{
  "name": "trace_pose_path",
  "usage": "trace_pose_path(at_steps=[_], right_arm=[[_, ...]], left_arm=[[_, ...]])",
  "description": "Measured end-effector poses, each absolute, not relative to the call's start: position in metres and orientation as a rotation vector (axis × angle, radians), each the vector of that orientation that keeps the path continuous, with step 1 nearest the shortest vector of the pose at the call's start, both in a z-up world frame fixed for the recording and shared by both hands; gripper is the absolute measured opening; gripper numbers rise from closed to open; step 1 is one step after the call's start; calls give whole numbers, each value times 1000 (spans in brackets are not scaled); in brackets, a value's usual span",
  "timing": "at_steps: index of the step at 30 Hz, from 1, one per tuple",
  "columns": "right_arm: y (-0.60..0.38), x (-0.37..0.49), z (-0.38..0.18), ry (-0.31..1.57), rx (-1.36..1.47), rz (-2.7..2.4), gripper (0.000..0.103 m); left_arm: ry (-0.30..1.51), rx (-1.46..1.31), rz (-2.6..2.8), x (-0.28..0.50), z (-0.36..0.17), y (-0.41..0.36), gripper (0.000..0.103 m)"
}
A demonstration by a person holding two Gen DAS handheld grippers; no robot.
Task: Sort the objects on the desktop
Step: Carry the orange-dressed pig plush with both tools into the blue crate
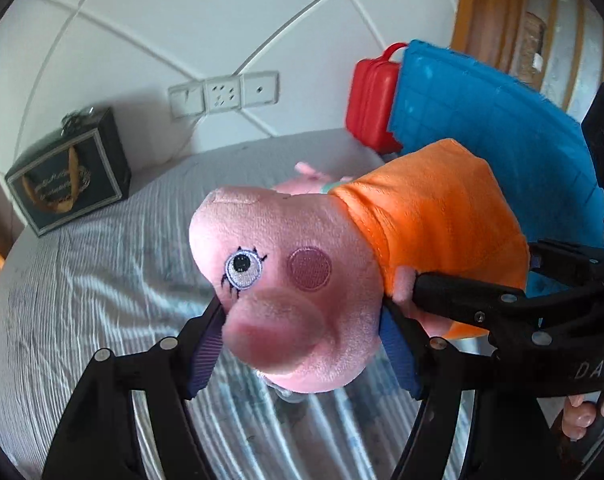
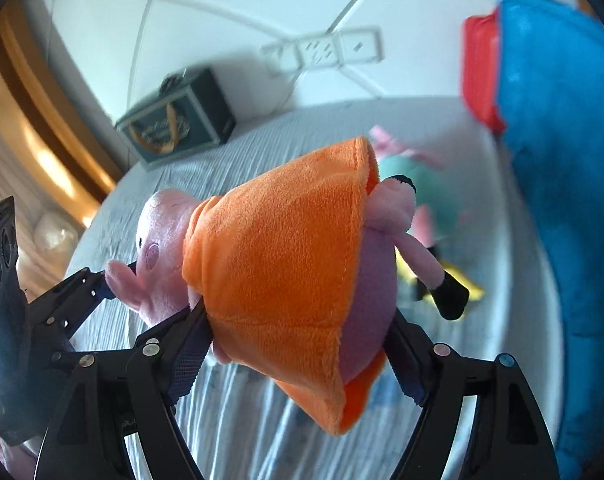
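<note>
Pink plush pig (image 1: 286, 280) in an orange dress is held in the air above a grey striped tabletop (image 1: 102, 280), carried by both tools at once. The left gripper (image 1: 302, 344) is closed on the pig's head, pads pressing either side of the snout; the right gripper (image 2: 298, 352) is closed on its body, probably to share the load of a floppy toy. In the left view, a dark gift box (image 1: 68, 172) sits at ten o'clock, with a red case (image 1: 371, 100) and blue mat (image 1: 501, 128) at one o'clock. Only this view shows the pig's eye and a hand (image 1: 589, 412) on the right tool. Only the right view shows the pig's legs and a second plush toy (image 2: 421, 184) in green lying on the table at two o'clock.
</note>
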State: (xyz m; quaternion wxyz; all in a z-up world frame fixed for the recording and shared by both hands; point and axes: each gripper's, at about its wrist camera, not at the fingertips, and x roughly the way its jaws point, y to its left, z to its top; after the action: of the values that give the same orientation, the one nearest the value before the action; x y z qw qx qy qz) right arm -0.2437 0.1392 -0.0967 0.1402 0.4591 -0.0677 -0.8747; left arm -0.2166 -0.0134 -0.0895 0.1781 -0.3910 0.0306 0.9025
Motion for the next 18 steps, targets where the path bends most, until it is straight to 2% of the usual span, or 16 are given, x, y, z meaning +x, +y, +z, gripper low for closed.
trace_pose_path(at_steps=[9,14,18], right_arm=[[252,-165,42,-290,979,-2929,79],[316,-121,93,-322,833,-3105,79],[376,-91,109,-365,789,-3211,79]], left_arm=[[186,-664,2427,-197,50,113,72],[211,-529,2329,-182,94,193,73],[238,-505,2262,-173,102,257,73]])
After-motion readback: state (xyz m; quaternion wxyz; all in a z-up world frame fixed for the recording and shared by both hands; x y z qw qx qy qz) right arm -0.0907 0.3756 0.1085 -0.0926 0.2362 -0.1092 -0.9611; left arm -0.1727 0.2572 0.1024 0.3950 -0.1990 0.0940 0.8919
